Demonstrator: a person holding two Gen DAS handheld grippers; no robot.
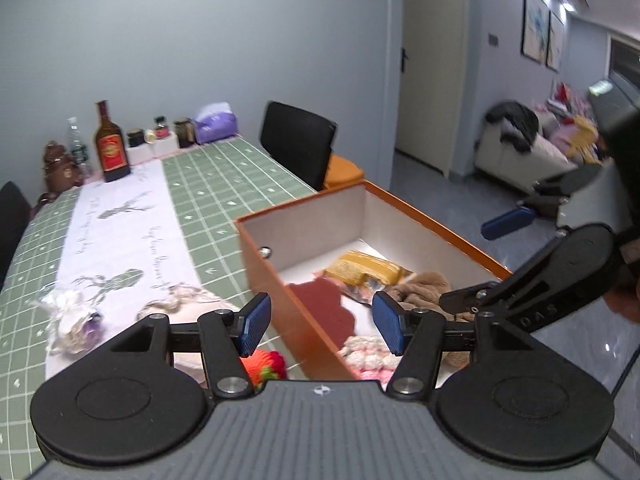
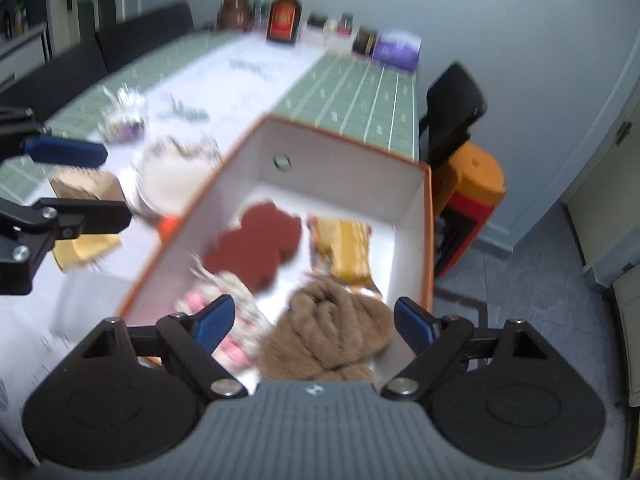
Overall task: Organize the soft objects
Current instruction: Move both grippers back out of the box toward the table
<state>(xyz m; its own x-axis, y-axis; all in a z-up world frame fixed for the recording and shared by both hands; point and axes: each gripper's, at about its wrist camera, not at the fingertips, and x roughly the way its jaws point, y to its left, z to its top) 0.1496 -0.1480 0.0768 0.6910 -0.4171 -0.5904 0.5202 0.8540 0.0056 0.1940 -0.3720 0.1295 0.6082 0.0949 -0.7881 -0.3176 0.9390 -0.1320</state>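
Observation:
An orange box with white inner walls stands at the table's edge. It holds a dark red felt piece, a yellow packet, a brown fluffy bundle and a pink-and-white knitted piece. My left gripper hangs open over the box's left wall, nothing between its pads. My right gripper is open above the brown bundle without touching it. An orange-red knitted toy lies on the table beside the box.
On the green checked tablecloth lie a white fluffy item, a beige round piece, a small brown carton and a yellow item. A bottle, jars and a purple pack line the far end. A black chair stands beside the table.

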